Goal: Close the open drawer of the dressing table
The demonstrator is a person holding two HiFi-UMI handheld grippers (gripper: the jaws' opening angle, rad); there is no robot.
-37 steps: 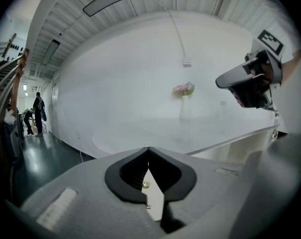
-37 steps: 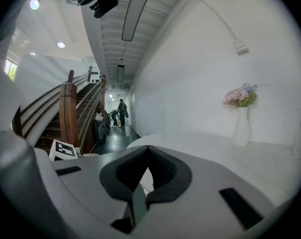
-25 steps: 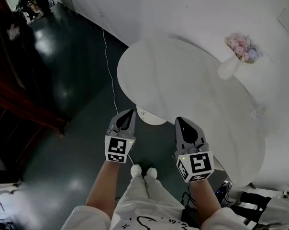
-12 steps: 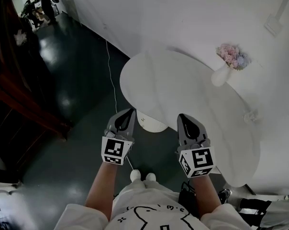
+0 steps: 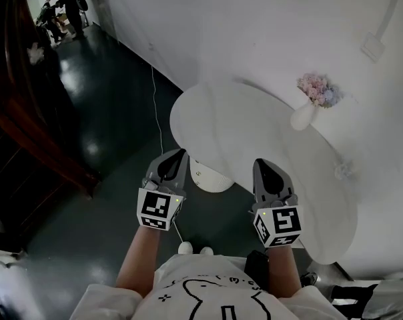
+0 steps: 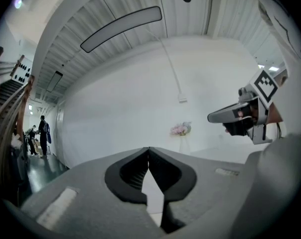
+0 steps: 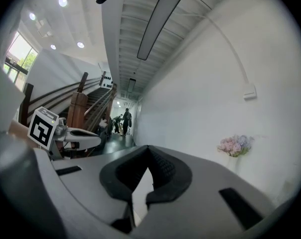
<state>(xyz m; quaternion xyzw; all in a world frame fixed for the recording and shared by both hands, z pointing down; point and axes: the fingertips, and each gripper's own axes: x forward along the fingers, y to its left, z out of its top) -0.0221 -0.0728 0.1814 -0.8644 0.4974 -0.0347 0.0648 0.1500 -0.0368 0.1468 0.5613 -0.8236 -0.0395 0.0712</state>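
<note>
- Progress: the closing is not looking begun; neither gripper is touching anything; the whole push on the drawer is remaining, by my judgement.
- Nearest: a white printed shirt (image 5: 201, 292) and two bare forearms are filling the bottom of the head view.
- left gripper (image 5: 177, 153): jaws are pressing together at the tips with nothing between them; grey moulded shell, black ribbed pads; it is hanging over the dark floor (image 5: 108, 119), apart from the furniture.
- right gripper (image 5: 265, 164): jaws likewise are meeting at the tips, empty; same grey shell; in the head view its tip is lying over the near edge of the bench (image 5: 255, 132); its height above that edge I cannot tell.
- drawer (image 5: 211, 175): a rounded white piece is sticking out from under the bench's near edge, ahead of and between the two grippers; I am taking it for the open drawer, not with certainty; smooth matt front, curved, one small dark mark on it.
- Bench top: oval, smooth, white, softly rounded rim.
- Far side of the bench: a slim white vase (image 5: 303, 117) is standing upright, carrying pale pink and blue flowers (image 5: 315, 89).
- Floor: dark, glossy, reflecting light; a thin white cable (image 5: 156, 105) is running along it beside the plain white wall (image 5: 255, 25).
- Farthest: people (image 5: 65, 5) are standing in a lit corridor, too small to detail.
</note>
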